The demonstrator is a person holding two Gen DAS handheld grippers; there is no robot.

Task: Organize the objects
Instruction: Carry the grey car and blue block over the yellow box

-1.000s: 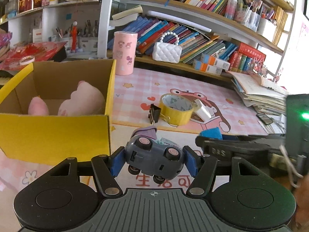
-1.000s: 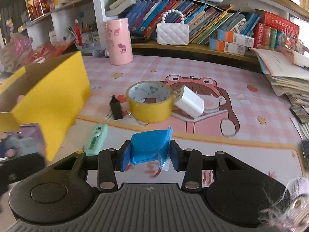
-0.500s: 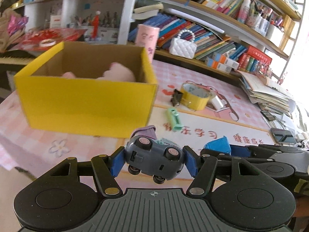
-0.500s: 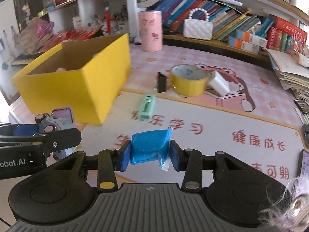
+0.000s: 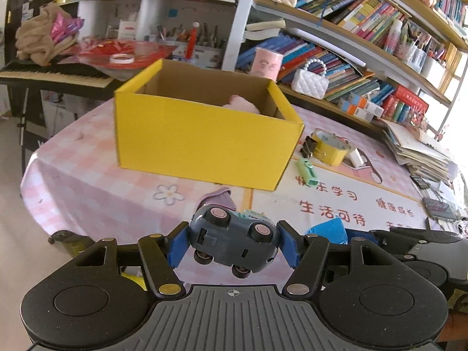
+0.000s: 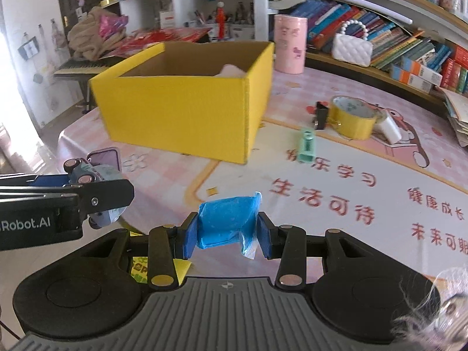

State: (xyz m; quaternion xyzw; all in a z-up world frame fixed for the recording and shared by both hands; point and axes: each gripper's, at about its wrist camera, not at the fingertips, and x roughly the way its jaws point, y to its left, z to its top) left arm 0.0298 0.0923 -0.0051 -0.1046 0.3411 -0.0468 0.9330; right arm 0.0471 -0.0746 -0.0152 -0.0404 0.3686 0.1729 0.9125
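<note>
While the left tongs (image 5: 232, 244) clamp the toy car (image 5: 234, 241) and the right tongs (image 6: 226, 231) pinch the blue packet (image 6: 226, 219), both loads look bound for the yellow box (image 5: 201, 143); next, lift over its rim.

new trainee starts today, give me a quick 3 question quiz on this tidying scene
1. True or false: the yellow box is empty.
2. Which item does the left gripper hold?
A. blue packet
B. toy car
C. tape roll
3. Fill in: the green clip lies on the table between the box and the yellow ____.

Key
1. False: something pink shows inside, near its far right corner.
2. B: the toy car sits tipped on its side between the blue pads; the blue packet is in the right gripper.
3. Tape roll, with a black binder clip beside it.
</note>
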